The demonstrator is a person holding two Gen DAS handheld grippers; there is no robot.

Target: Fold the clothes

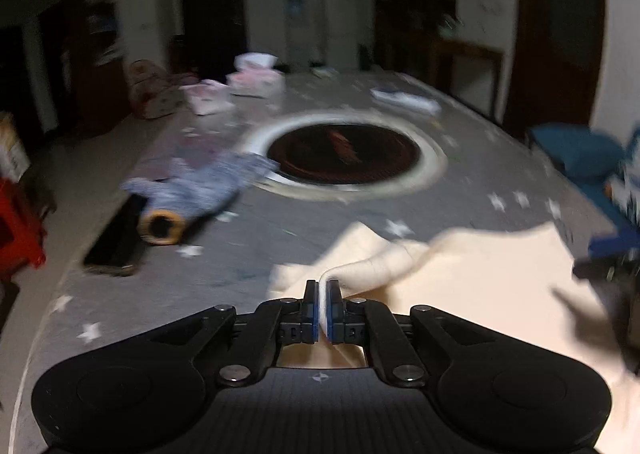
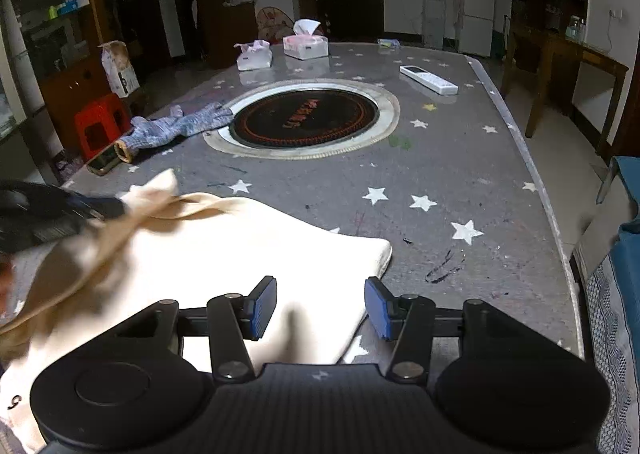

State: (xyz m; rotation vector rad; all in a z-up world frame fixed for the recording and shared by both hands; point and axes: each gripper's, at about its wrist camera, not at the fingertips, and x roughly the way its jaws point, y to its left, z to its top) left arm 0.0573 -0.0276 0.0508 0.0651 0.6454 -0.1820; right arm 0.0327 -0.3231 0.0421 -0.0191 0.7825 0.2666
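A cream garment [image 1: 472, 286] lies at the near edge of the grey star-patterned table [image 1: 320, 221]. My left gripper [image 1: 322, 308] is shut on a fold of its edge and holds it lifted. In the right wrist view the cream garment [image 2: 224, 254] lies flat with its left part raised and blurred. My right gripper [image 2: 321, 308] is open and empty, low over the garment's near right corner. The left gripper [image 2: 48, 213] shows as a dark blur at the left.
A blue knit garment [image 2: 176, 125] lies left of the round dark inset [image 2: 304, 117] in the table's middle. A phone [image 2: 105, 161] lies at the left edge. Tissue packs [image 2: 306, 43] and a white remote [image 2: 428, 79] sit farther back. A red stool [image 2: 100, 123] stands left.
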